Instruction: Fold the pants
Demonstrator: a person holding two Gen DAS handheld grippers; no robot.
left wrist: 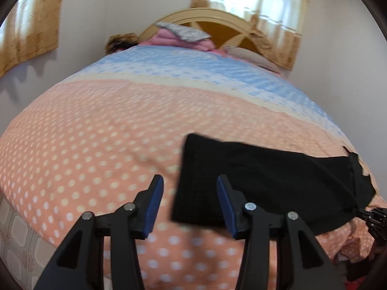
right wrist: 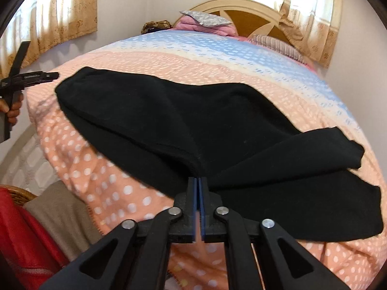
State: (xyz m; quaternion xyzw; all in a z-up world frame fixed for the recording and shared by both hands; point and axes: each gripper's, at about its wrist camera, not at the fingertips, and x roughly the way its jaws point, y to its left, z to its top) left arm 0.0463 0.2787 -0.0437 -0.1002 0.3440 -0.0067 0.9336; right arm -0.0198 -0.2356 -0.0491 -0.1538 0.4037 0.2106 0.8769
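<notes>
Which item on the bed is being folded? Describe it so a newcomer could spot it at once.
Start at the bed's polka-dot bedspread, peach near the camera and blue toward the headboard. On the peach part lie the black pants, spread flat. They are the only plain black cloth there; the pink bedding sits far off by the headboard.

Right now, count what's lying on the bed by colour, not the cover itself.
Black: 1, the pants
Pink: 1, a bundle by the headboard
Grey: 1, a patterned cloth on the bundle
Striped: 1, a pillow
Total: 4
A brown heap at the far left corner is unclear, so not counted.
</notes>
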